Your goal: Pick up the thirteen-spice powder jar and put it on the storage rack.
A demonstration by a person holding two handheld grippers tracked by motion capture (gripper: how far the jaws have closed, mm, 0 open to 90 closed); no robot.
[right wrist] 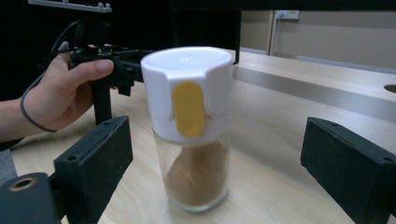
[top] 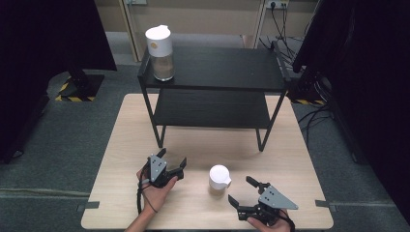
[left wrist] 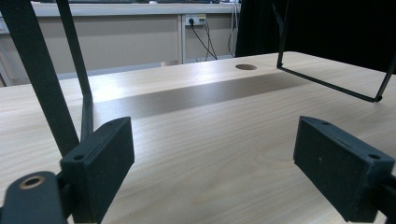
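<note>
Probably a lab, black curtains (top: 43,34), hazard-taped stand base (top: 77,89), trailing cables (top: 316,113)

The right tool (top: 240,191) hand is cut off by the high view's bottom edge.

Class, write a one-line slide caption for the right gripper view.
Open right gripper faces a white-lidded spice jar standing upright on the wooden table.

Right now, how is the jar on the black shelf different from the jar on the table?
The shelf jar stands high on the black shelf's top level, far from both grippers; the table jar stands on the wooden table, near the open right gripper. The shelf jar looks taller. Both are upright glass jars with white lids.
</note>
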